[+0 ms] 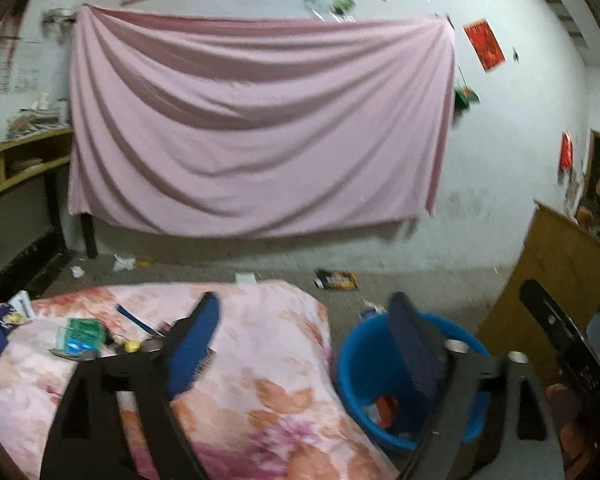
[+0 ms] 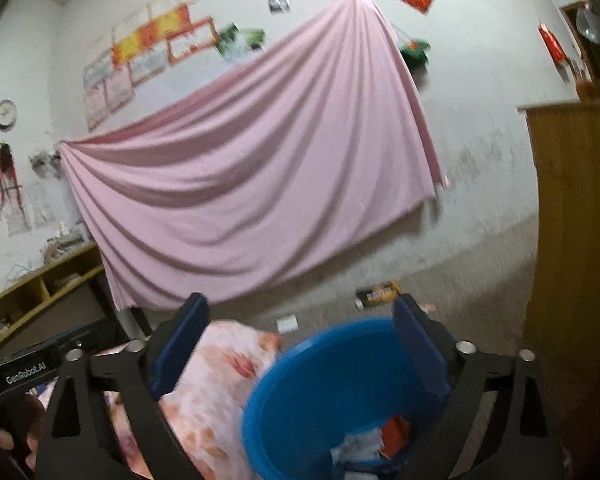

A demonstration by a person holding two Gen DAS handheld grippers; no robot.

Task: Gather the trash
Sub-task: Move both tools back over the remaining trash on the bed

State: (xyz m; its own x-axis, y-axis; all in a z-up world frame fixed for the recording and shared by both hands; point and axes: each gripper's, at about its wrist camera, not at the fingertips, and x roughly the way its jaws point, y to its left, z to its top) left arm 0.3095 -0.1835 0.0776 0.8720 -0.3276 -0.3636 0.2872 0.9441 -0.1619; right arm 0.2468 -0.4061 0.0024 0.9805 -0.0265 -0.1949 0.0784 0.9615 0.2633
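Left wrist view: the left gripper (image 1: pixel 304 320) stands with its jaws spread wide and nothing between the pads. Its left finger is over the floral quilt (image 1: pixel 236 380); its right finger is in front of the blue bucket (image 1: pixel 352 364), which stands on the floor beside the quilt's edge. The bucket holds scraps of trash (image 1: pixel 384 408), orange and white, low in its bottom. More litter lies on the quilt to the left of the gripper: a green packet (image 1: pixel 82 332). A dark wrapper (image 1: pixel 337 280) lies on the floor beyond.

In the right wrist view, the right gripper (image 2: pixel 300 320) is likewise spread wide and empty. The bucket (image 2: pixel 300 380) sits directly below and between its fingers, with the trash (image 2: pixel 376 440) inside. A pink sheet (image 2: pixel 252 168) hangs on the wall behind.
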